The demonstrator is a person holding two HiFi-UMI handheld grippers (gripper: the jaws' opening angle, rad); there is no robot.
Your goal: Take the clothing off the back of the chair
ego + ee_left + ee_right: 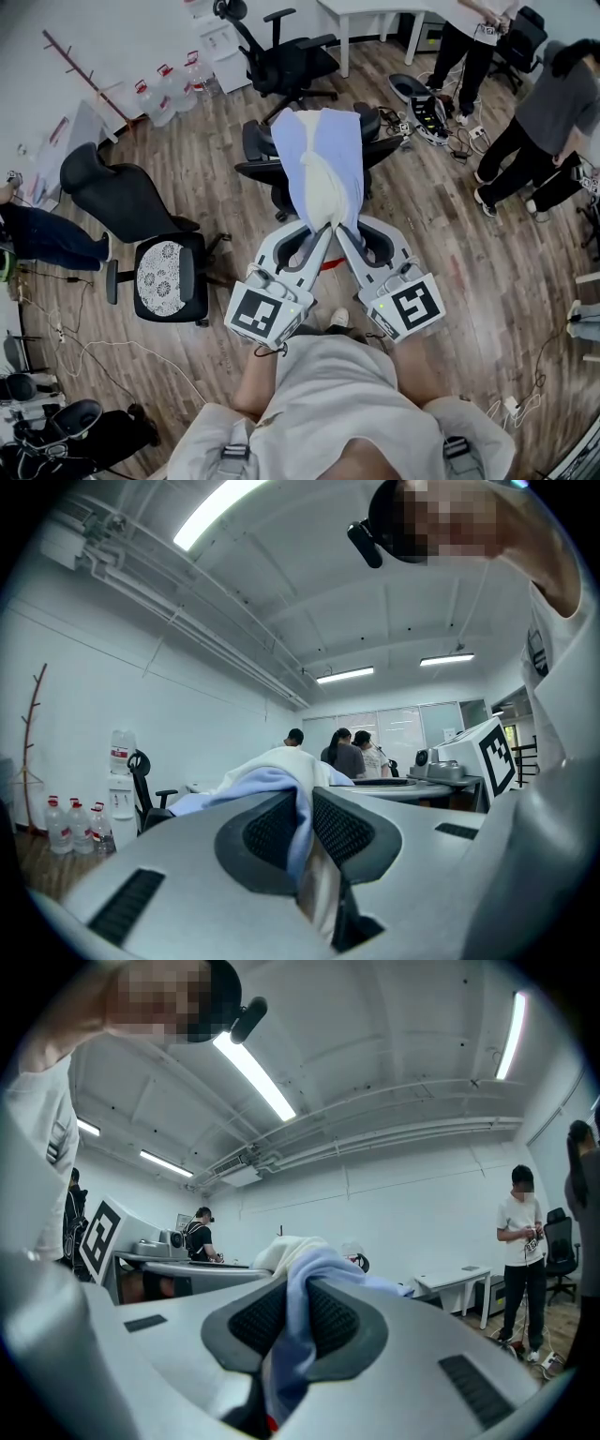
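Note:
A light blue and cream garment (319, 164) is draped over a black office chair (255, 152) in the middle of the head view, and its near end is bunched together. Both grippers hold that bunched end side by side. My left gripper (319, 232) is shut on the cloth, which shows as a blue and cream fold (272, 780) pinched between the dark pads (272, 832). My right gripper (341, 232) is shut on the same garment (314, 1265), with blue cloth hanging down between its pads (328, 1316). Most of the chair's back is hidden by the garment.
Another black chair (122, 199) with a patterned seat (164, 275) stands at the left. A third chair (286, 56) is farther back by a white table (375, 11). People (548, 117) stand at the right. Water bottles (169, 92) and floor cables (84, 352) lie at the left.

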